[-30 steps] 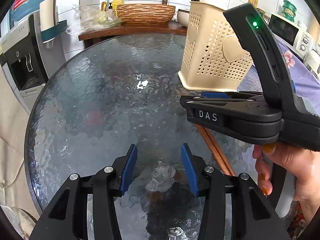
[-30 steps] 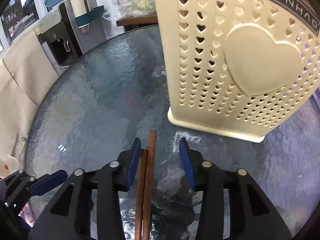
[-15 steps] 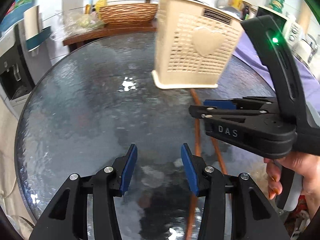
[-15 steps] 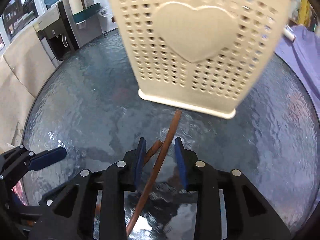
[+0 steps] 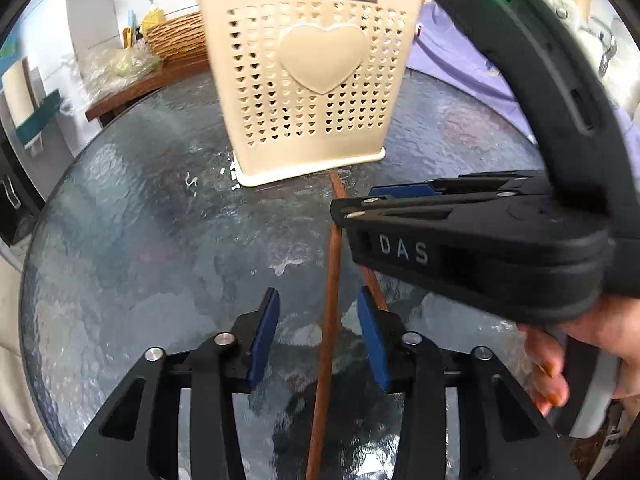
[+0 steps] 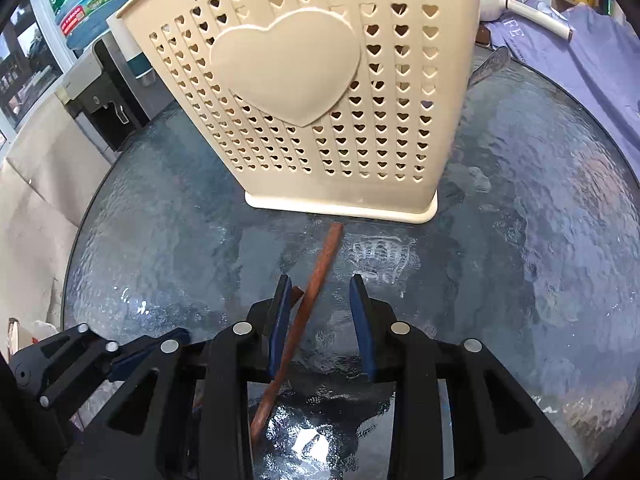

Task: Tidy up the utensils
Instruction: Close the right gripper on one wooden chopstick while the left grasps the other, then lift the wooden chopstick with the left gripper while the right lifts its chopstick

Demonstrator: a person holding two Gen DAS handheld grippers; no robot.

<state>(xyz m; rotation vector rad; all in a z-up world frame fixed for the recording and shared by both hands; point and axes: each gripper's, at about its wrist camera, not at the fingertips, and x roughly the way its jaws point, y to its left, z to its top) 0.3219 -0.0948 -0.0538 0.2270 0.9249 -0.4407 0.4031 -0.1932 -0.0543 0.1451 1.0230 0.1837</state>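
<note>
Two brown wooden chopsticks (image 5: 329,300) lie on the round glass table (image 5: 132,240), pointing toward a beige perforated utensil holder (image 5: 308,80) with a heart on its front. My left gripper (image 5: 318,308) is open and one chopstick runs between its blue pads. My right gripper (image 6: 323,296) is open too. In its view the long chopstick (image 6: 310,292) lies slanted between the pads, and the tip of the second chopstick (image 6: 297,291) shows beside the left pad. The holder (image 6: 316,92) stands just beyond. The right gripper's body (image 5: 480,240) fills the right of the left wrist view.
A metal spoon (image 6: 490,65) lies on the table behind the holder. A wooden side table with a wicker basket (image 5: 176,38) stands beyond the glass. A water dispenser (image 6: 100,92) is at the left and purple cloth (image 6: 568,48) at the right.
Both grippers have swung to face the holder. The left gripper moved right over a chopstick. The right gripper's jaws narrowed half a second ago and are wider again now; the chopsticks lie crossed.
</note>
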